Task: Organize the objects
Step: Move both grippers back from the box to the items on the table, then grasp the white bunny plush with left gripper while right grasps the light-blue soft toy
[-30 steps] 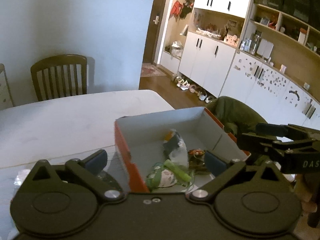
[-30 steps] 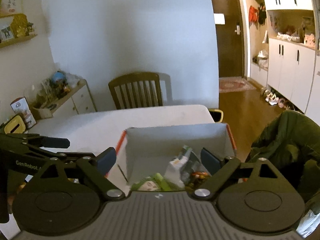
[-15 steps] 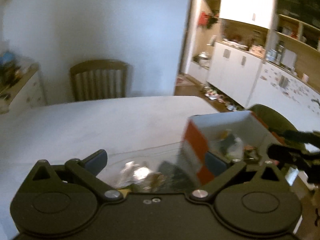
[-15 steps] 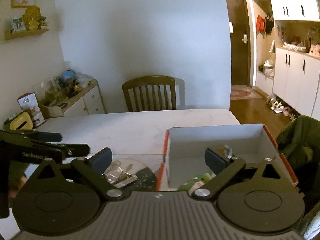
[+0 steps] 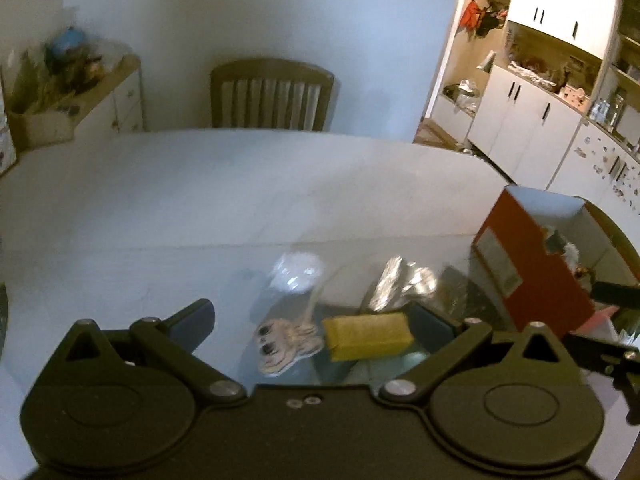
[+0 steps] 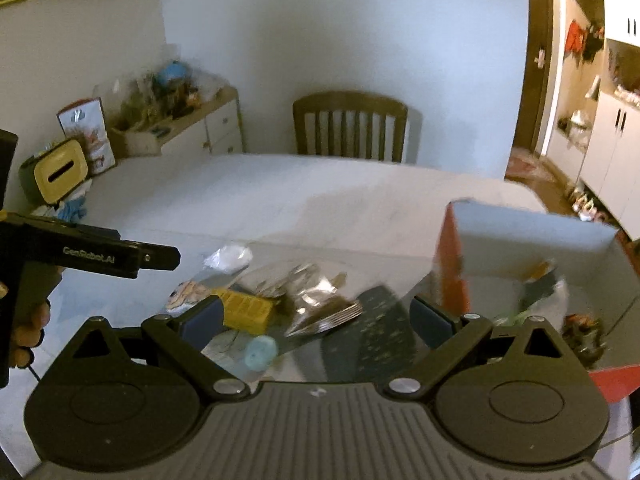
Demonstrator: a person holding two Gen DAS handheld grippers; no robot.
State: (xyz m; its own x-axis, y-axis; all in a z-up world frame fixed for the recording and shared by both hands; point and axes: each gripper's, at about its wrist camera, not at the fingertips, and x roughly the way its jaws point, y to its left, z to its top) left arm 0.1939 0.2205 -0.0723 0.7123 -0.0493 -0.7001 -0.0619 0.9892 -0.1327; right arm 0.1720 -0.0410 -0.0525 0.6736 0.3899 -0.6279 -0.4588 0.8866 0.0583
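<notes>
Left tool (image 5: 310,322) jaws apart, empty, over the clutter left of the orange box (image 5: 532,264): white packet (image 5: 296,272), cartoon sticker (image 5: 286,340), yellow block (image 5: 366,336), foil wrapper (image 5: 404,284). Right tool (image 6: 316,316) spread wide, nothing gripped, all on the white surface (image 6: 280,200).

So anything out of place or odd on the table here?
Yes: a loose heap lies beside the box, not in it: a yellow block, a foil packet, a white bag and a blue disc. No spill or damage is visible.
</notes>
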